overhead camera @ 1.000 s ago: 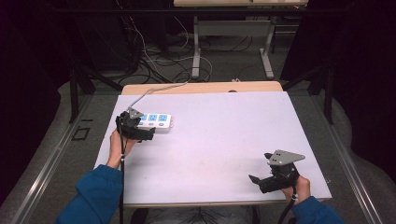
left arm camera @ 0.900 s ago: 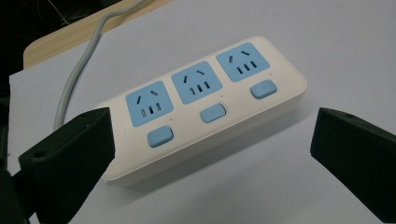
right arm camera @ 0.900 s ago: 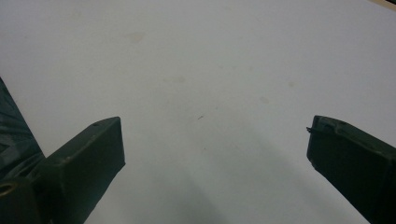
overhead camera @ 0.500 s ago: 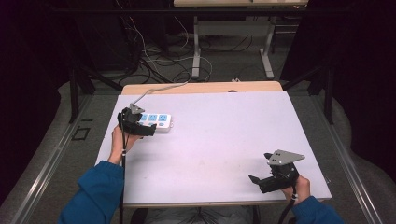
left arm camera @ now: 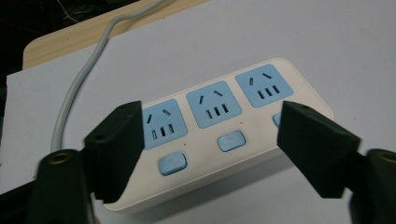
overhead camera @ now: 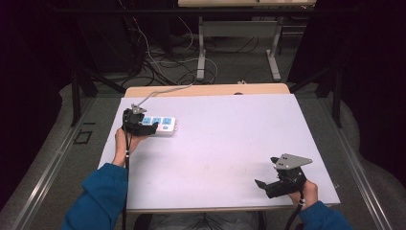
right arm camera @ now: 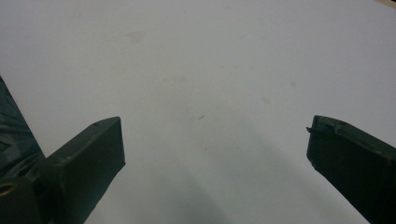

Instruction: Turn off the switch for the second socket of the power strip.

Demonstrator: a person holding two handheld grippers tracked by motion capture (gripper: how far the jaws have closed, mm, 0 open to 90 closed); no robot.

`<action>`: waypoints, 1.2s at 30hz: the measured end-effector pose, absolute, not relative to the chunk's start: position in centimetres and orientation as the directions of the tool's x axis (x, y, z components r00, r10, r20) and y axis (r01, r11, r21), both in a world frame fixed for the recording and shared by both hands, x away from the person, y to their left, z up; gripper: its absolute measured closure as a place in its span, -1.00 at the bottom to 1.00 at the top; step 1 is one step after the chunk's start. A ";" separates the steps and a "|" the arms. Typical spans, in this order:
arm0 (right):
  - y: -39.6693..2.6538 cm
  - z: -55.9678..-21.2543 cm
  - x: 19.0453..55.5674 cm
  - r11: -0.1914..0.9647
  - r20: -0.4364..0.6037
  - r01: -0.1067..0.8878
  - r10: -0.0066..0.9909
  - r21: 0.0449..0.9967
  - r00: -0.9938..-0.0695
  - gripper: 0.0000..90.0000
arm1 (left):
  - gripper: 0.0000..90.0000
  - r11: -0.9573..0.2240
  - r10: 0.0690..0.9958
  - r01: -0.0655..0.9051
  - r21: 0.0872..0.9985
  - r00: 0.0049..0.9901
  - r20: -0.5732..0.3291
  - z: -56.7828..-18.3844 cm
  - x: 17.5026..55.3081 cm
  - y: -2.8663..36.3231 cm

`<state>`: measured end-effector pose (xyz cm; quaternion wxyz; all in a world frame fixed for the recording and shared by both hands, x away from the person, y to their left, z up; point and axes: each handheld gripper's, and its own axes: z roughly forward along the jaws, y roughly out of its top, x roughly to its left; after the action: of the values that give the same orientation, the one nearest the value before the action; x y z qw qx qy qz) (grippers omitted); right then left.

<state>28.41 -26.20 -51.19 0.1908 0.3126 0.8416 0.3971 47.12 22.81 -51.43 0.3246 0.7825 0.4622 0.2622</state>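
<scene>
The white power strip (left arm camera: 215, 135) with 3 blue sockets lies near the desk's (overhead camera: 230, 143) far left corner, between the left gripper's (left arm camera: 210, 140) closing fingers (left arm camera: 119, 140), which straddle its length without yet clearly pressing it. The right gripper (right arm camera: 215, 154) hovers well apart at the near right, fingers wide over bare desk.

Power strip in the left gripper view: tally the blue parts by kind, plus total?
Blue sockets on the power strip: 3
Blue buttons: 3, the third partly hidden behind a black jaw
Total: 6
</scene>
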 end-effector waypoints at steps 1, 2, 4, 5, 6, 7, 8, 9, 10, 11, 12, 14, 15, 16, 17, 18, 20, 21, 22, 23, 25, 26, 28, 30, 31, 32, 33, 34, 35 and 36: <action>-26.2 -51.2 28.4 0.492 -0.071 0.379 0.677 0.784 -0.732 -0.92 | -0.33 -0.358 0.895 0.566 0.743 0.434 0.101 -51.4 47.1 22.9; -26.2 -51.2 28.4 0.491 -0.073 0.376 0.678 0.786 -0.731 -0.92 | -0.22 -0.352 0.896 0.564 0.747 0.434 0.094 -51.4 47.1 22.9; -26.2 -51.2 28.4 0.490 -0.075 0.372 0.677 0.788 -0.732 -0.92 | -0.07 -0.339 0.898 0.561 0.755 0.432 0.082 -51.6 47.1 23.1; -26.2 -51.2 28.4 0.490 -0.075 0.373 0.678 0.788 -0.731 -0.92 | 0.02 -0.335 0.898 0.563 0.755 0.432 0.077 -51.6 47.1 23.2; -26.2 -51.2 28.4 0.490 -0.075 0.373 0.678 0.788 -0.731 -0.92 | 0.02 -0.328 0.899 0.553 0.766 0.432 0.073 -51.7 47.2 23.3; -26.2 -51.2 28.4 0.494 -0.074 0.377 0.677 0.783 -0.733 -0.92 | 0.17 -0.317 0.901 0.558 0.767 0.430 0.060 -51.7 47.2 23.4; -26.2 -51.2 28.4 0.494 -0.074 0.377 0.677 0.783 -0.733 -0.92 | 0.17 -0.317 0.900 0.554 0.770 0.432 0.060 -51.8 47.2 23.5; -26.2 -51.2 28.4 0.491 -0.077 0.373 0.678 0.788 -0.731 -0.92 | 0.30 -0.311 0.900 0.555 0.772 0.433 0.051 -51.9 47.2 23.5; -26.2 -51.2 28.4 0.491 -0.077 0.373 0.678 0.788 -0.731 -0.92 | 0.30 -0.309 0.899 0.556 0.772 0.435 0.047 -51.9 47.3 23.5; -26.1 -51.2 28.4 0.492 -0.077 0.374 0.679 0.787 -0.730 -0.92 | 0.37 -0.316 0.896 0.552 0.772 0.442 0.051 -52.0 47.3 23.6; -26.2 -51.2 28.4 0.495 -0.076 0.377 0.678 0.783 -0.732 -0.92 | 0.43 -0.315 0.894 0.564 0.763 0.446 0.040 -52.0 47.3 23.5; -26.1 -51.2 28.4 0.491 -0.074 0.379 0.681 0.785 -0.729 -0.92 | 0.52 -0.320 0.892 0.554 0.768 0.450 0.046 -52.1 47.4 23.4; -26.1 -51.2 28.4 0.492 -0.075 0.378 0.680 0.784 -0.729 -0.92 | 0.63 -0.319 0.891 0.551 0.771 0.453 0.045 -52.2 47.4 23.4; -26.1 -51.2 28.4 0.492 -0.076 0.378 0.680 0.784 -0.729 -0.92 | 0.68 -0.319 0.890 0.546 0.775 0.453 0.048 -52.3 47.4 23.4; -26.2 -51.2 28.4 0.498 -0.075 0.383 0.679 0.778 -0.730 -0.92 | 0.73 -0.318 0.889 0.547 0.774 0.456 0.043 -52.4 47.4 23.4; -26.2 -51.2 28.4 0.498 -0.075 0.383 0.679 0.778 -0.730 -0.92 | 0.73 -0.327 0.884 0.557 0.763 0.465 0.040 -52.3 47.4 23.5; -26.2 -51.2 28.4 0.494 -0.075 0.377 0.678 0.784 -0.731 -0.92 | 0.84 -0.318 0.886 0.555 0.769 0.464 0.032 -52.5 47.5 23.4; -26.1 -51.2 28.4 0.497 -0.076 0.381 0.679 0.780 -0.730 -0.92 | 0.93 -0.321 0.882 0.554 0.768 0.470 0.030 -52.7 47.5 23.5; -26.1 -51.2 28.4 0.491 -0.075 0.378 0.681 0.785 -0.728 -0.92 | 0.98 -0.321 0.882 0.554 0.768 0.470 0.030 -52.7 47.5 23.5; -26.1 -51.2 28.4 0.492 -0.074 0.379 0.680 0.784 -0.729 -0.92 | 1.00 -0.322 0.881 0.552 0.769 0.473 0.029 -52.8 47.6 23.5; -26.1 -51.2 28.4 0.492 -0.075 0.378 0.680 0.784 -0.729 -0.92 | 1.00 -0.319 0.879 0.549 0.773 0.476 0.025 -52.9 47.6 23.5; -26.1 -51.2 28.4 0.492 -0.075 0.378 0.680 0.784 -0.729 -0.92 | 1.00 -0.318 0.877 0.549 0.773 0.480 0.020 -52.9 47.7 23.5; -26.1 -51.2 28.4 0.492 -0.075 0.378 0.680 0.784 -0.729 -0.92 | 1.00 -0.329 0.871 0.543 0.773 0.490 0.027 -53.0 47.8 23.3; -26.1 -51.2 28.4 0.490 -0.074 0.379 0.681 0.785 -0.729 -0.92 | 1.00 -0.334 0.868 0.546 0.769 0.496 0.024 -53.3 47.9 23.0; -26.1 -51.2 28.4 0.492 -0.076 0.377 0.680 0.785 -0.729 -0.92 | 1.00 -0.334 0.868 0.546 0.769 0.496 0.024 -53.3 47.9 23.0; -26.1 -51.3 28.4 0.488 -0.078 0.375 0.683 0.788 -0.726 -0.92 | 1.00 -0.340 0.864 0.554 0.760 0.502 0.020 -53.4 47.9 22.9; -26.1 -51.3 28.4 0.488 -0.078 0.374 0.683 0.788 -0.726 -0.92 | 1.00 -0.340 0.864 0.554 0.760 0.502 0.020 -53.4 47.9 22.9; -26.1 -51.3 28.4 0.491 -0.077 0.376 0.681 0.786 -0.728 -0.92 | 1.00 -0.335 0.868 0.548 0.766 0.495 0.026 -53.7 48.0 22.8; -26.1 -51.2 28.4 0.492 -0.074 0.379 0.680 0.784 -0.729 -0.92 | 1.00 -0.335 0.868 0.548 0.766 0.495 0.026 -53.7 48.0 22.8; -26.1 -51.2 28.4 0.491 -0.074 0.378 0.680 0.785 -0.729 -0.92 | 1.00 -0.339 0.868 0.555 0.760 0.496 0.025 -53.7 48.0 22.8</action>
<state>28.41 -26.13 -51.23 0.1912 0.3142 0.8420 0.3946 47.96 22.83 -53.66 0.3561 0.7882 0.4515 0.2195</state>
